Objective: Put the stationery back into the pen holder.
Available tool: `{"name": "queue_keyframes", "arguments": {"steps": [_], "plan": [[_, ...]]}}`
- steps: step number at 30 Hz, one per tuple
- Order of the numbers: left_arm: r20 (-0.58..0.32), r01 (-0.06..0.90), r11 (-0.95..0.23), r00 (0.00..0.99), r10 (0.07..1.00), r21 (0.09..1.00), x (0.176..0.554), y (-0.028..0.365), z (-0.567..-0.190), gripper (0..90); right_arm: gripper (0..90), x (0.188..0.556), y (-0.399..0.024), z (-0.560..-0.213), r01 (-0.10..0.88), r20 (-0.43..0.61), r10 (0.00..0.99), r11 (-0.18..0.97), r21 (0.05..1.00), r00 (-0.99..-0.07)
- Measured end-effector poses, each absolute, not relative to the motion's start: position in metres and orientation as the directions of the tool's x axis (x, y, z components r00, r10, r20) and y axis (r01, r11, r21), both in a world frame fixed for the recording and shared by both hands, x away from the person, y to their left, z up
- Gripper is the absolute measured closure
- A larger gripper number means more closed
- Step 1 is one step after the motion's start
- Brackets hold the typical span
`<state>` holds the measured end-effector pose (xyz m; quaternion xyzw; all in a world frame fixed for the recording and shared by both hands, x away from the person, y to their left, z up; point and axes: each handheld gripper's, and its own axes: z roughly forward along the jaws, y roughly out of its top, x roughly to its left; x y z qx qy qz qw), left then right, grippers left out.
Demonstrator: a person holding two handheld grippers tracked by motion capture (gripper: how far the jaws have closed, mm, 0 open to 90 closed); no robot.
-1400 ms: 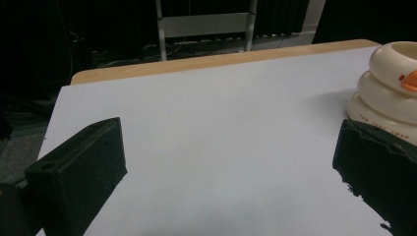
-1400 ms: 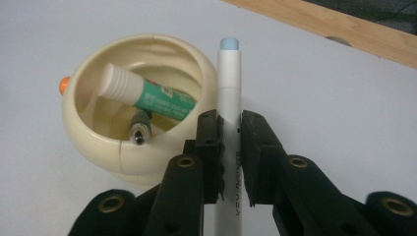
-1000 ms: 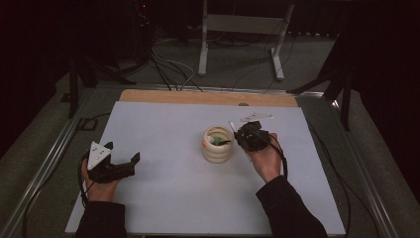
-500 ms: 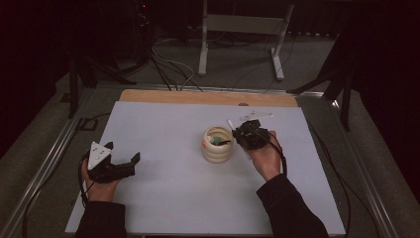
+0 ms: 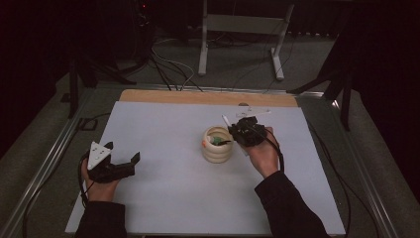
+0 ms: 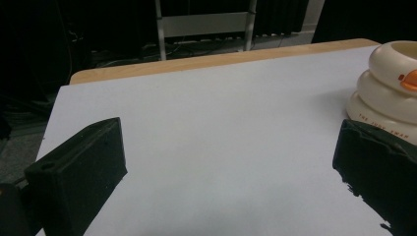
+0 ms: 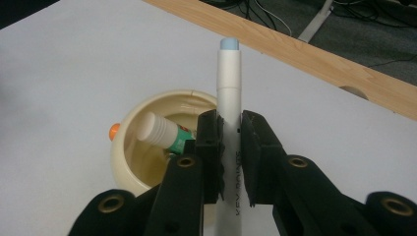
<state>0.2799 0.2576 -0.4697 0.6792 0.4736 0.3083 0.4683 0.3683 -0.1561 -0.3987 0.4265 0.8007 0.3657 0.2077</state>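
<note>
Right claw grips a white marker mid-barrel, at three o'clock of the cream holder; it looks light, stiff, slick. Left claw rests open on the table.

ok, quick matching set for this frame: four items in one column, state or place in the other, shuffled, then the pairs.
Items:
1. white marker
2. cream holder
3. left claw
4. glue stick

States:
A. open, nothing between the jaws
B. clamped in the right claw, blue-tipped end sticking out beyond the jaws
C. lying tilted inside the holder
D. standing mid-table on the white sheet, beside the right claw

Pairs: 1-B, 2-D, 3-A, 4-C
</note>
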Motion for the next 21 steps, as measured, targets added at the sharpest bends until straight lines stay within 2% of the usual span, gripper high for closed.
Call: {"name": "queue_keyframes", "arguments": {"steps": [21], "plan": [[-0.027, 0.357, -0.111, 0.361, 0.932, 0.928, 0.2803, 0.2575, -0.47, 0.0, 79.3, 0.3767, -0.1476, -0.3919, 0.48, -0.021, 0.821, 0.355, 0.802, -0.571]]}}
